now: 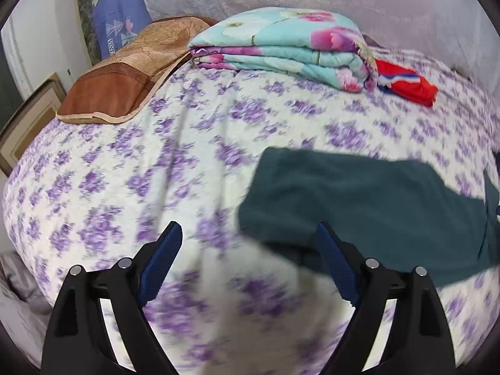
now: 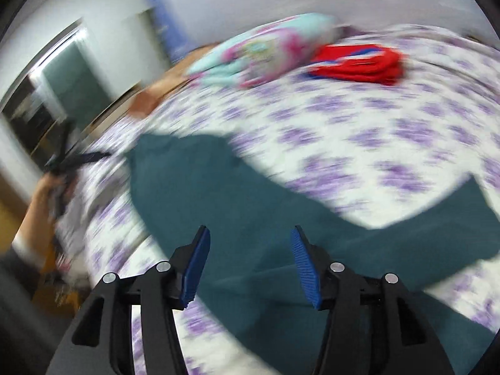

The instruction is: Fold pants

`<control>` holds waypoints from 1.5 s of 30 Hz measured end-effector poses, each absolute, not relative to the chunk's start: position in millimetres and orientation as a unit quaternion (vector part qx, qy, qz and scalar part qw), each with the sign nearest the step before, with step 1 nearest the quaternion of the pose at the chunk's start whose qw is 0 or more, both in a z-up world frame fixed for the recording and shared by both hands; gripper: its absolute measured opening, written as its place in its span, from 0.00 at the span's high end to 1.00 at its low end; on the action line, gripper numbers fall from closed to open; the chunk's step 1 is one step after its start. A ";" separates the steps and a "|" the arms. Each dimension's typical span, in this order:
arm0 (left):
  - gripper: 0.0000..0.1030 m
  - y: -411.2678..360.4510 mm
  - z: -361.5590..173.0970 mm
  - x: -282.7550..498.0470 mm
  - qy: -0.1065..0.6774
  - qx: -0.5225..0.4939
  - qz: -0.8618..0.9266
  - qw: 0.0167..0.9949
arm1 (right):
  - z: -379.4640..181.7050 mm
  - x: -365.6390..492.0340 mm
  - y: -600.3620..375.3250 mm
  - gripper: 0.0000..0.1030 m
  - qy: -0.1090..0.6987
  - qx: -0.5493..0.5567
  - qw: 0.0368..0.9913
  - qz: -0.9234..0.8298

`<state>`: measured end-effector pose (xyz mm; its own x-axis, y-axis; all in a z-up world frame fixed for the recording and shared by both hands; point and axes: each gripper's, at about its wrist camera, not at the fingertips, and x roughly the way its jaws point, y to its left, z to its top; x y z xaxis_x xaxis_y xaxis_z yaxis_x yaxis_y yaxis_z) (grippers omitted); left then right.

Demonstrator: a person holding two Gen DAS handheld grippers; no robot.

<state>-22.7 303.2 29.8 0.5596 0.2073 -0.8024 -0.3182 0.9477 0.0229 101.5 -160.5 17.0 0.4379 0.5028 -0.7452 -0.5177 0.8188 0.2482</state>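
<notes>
Teal pants point(image 2: 259, 206), one pair, under two parted grippers point(image 1: 248, 234) point(image 2: 250, 237).

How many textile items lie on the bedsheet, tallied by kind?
Teal pants: 1
Floral folded quilt: 1
Red folded garment: 1
Brown pillow: 1
Total: 4

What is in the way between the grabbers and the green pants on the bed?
Nothing visible. The right hand-held gripper hangs open right over the teal pants. The left hand-held gripper is open too, with only bare floral bedsheet between it and the pants.
</notes>
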 end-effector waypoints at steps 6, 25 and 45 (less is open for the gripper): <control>0.13 281.8 -24.5 8.4 0.504 0.042 0.240 0.828 | 17.4 136.3 -251.1 0.38 0.444 0.042 0.894 0.040; 0.07 190.4 23.9 -5.9 0.401 0.053 0.189 0.895 | 4.6 206.7 -252.1 0.97 0.487 0.042 0.872 -0.030; 0.07 170.5 -12.9 6.9 0.438 0.067 0.186 0.877 | 21.2 -11.3 -365.7 0.46 0.393 0.167 0.904 -0.023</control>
<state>6.9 170.5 -12.9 0.5476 0.3848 -0.7430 -0.2675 0.9219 0.2803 -11.3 -365.7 21.2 0.6898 0.0890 -0.7185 0.1738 0.9430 0.2836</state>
